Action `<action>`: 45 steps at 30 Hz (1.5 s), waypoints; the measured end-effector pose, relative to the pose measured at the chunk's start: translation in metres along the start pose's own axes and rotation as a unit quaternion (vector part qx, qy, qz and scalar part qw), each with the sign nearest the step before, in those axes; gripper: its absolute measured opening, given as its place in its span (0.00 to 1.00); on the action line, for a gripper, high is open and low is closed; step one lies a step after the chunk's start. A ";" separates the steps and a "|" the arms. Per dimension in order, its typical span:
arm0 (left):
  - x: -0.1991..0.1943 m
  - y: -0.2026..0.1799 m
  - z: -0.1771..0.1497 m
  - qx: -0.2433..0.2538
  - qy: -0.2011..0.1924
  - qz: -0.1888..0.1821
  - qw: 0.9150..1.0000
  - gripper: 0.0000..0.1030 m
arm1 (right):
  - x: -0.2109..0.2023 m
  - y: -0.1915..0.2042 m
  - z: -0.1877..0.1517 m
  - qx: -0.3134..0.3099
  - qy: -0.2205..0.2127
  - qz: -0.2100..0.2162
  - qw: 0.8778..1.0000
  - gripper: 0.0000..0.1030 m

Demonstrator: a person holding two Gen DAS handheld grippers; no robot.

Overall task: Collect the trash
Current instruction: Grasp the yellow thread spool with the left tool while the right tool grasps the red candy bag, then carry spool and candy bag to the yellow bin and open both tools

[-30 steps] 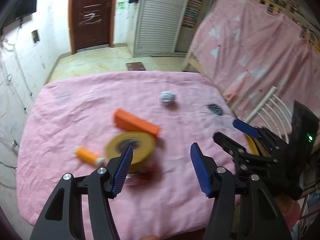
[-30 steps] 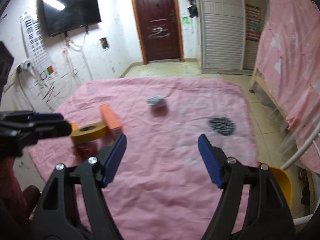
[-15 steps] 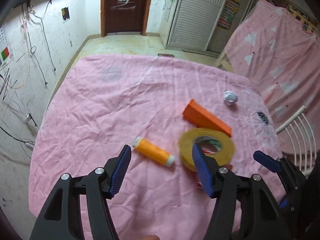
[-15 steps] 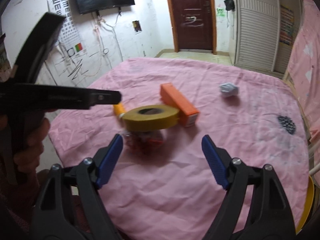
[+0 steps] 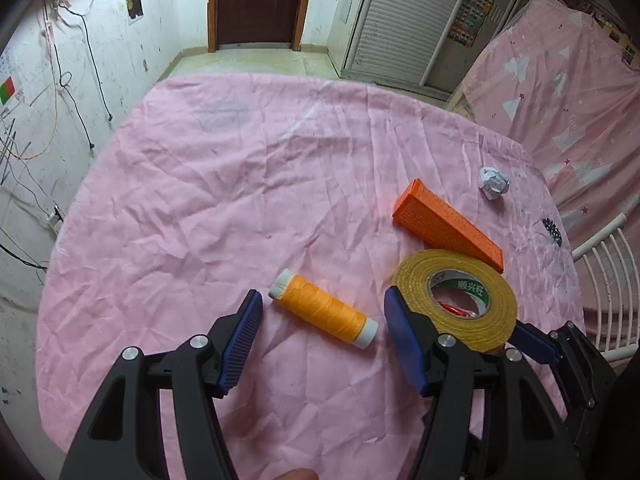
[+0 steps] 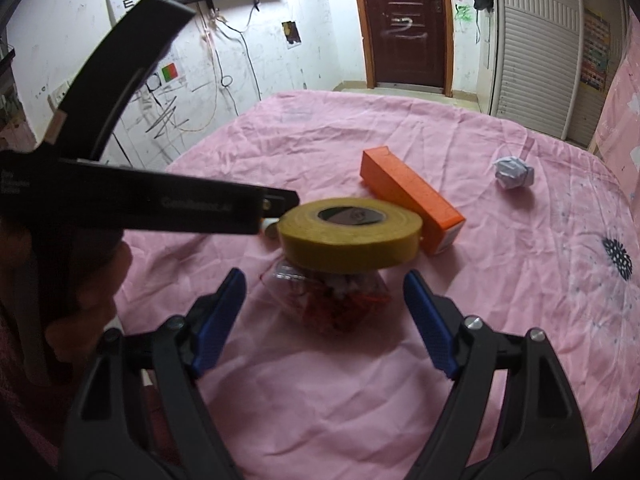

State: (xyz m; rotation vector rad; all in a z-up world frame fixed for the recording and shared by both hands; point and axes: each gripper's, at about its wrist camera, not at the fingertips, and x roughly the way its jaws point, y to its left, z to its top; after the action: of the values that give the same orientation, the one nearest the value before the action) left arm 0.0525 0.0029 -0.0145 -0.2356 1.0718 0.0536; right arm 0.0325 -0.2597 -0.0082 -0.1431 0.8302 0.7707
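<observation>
1. Both claws have come in low over the near edge of the bench (image 5: 168, 184) since a second ago: the left claw (image 5: 320, 344) now frames the orange thread spool (image 5: 324, 307), the right claw (image 6: 324, 320) the clear jar (image 6: 332, 300) under the tape.
2. Largest of the clutter, the yellow tape roll (image 6: 350, 236) rests on top of that jar; it looks stiff and would slide off if the jar is bumped.
3. Next, the orange box (image 5: 448, 224) lies flat toward the right edge, probably light card, easy to pinch across its narrow sides.
4. Smaller, the spool lies near the front edge; it would roll, so it is best gripped across the wound middle.
5. Smallest, the crumpled paper ball (image 5: 495, 183), whitish-grey, sits well apart toward the far right edge. As the likely trash, it should be very light, soft and crushable; any squeeze across its middle would hold it.
6. Left claw stands spread, empty; right claw likewise spread, gripping nothing.
</observation>
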 end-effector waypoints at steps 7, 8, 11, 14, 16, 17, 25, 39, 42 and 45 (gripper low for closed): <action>0.005 -0.002 0.003 -0.006 -0.003 0.017 1.000 0.42 | 0.010 0.002 0.002 -0.007 0.010 -0.009 1.000 0.58; 0.005 -0.002 0.003 -0.007 -0.004 0.018 1.000 0.40 | 0.010 0.001 0.002 -0.007 0.010 -0.011 1.000 0.57; 0.003 -0.001 0.001 -0.009 -0.004 0.017 1.000 0.28 | 0.010 -0.001 0.000 -0.005 0.010 -0.009 1.000 0.53; 0.001 -0.001 -0.002 -0.013 -0.005 0.014 1.000 0.23 | 0.008 -0.003 -0.002 -0.004 0.005 -0.010 1.000 0.45; -0.001 -0.002 -0.004 -0.011 -0.007 0.013 1.000 0.20 | 0.004 -0.004 -0.003 -0.002 0.001 -0.008 1.000 0.42; -0.002 -0.002 -0.005 -0.012 -0.010 0.014 1.000 0.19 | 0.002 -0.004 -0.004 -0.003 0.000 -0.008 1.000 0.41; -0.015 -0.003 -0.006 -0.012 -0.029 0.024 0.999 0.13 | -0.020 -0.011 -0.016 0.005 -0.014 -0.007 1.000 0.39; -0.047 -0.017 -0.006 0.000 -0.065 0.022 0.998 0.13 | -0.065 -0.044 -0.027 0.040 -0.057 -0.013 0.997 0.39; -0.055 -0.024 -0.005 0.005 -0.072 0.019 0.997 0.13 | -0.076 -0.054 -0.028 0.050 -0.070 -0.020 0.996 0.39; -0.063 -0.036 -0.004 0.014 -0.079 0.014 0.997 0.13 | -0.087 -0.067 -0.031 0.061 -0.082 -0.028 0.994 0.39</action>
State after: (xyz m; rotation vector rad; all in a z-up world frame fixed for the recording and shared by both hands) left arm 0.0244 -0.0289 0.0451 -0.1868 0.9188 0.0810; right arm 0.0212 -0.3696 0.0204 0.0061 0.7116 0.6681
